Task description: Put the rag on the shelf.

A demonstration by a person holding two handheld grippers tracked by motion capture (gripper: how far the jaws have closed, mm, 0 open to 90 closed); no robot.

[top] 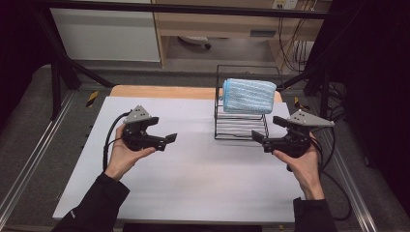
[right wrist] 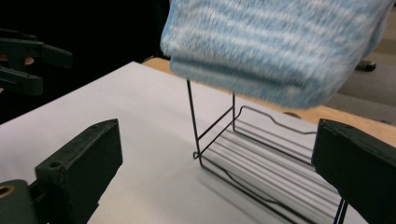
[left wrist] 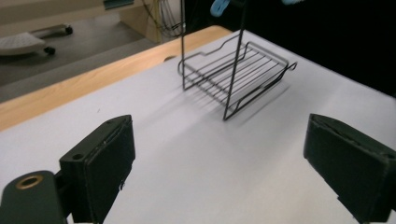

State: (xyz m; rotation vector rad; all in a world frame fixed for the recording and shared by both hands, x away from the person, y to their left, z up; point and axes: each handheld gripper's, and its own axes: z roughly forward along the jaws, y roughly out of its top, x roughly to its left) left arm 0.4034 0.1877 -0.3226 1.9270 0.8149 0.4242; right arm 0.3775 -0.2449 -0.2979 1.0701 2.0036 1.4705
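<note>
The folded blue towel (top: 248,95) lies on top of the wire rack (top: 240,128), beyond and above the right gripper (top: 270,129), whose fingers (right wrist: 79,170) stand wide apart with nothing between them; the left gripper (top: 163,129), well off to the side over the bare bench (top: 193,183), also has its fingers (left wrist: 100,161) apart and empty. The towel overhangs the rack's edge; a careless brush from the right fingers could drag it off, or tip the light rack; closing on wire instead of cloth would likely lift both.
</note>
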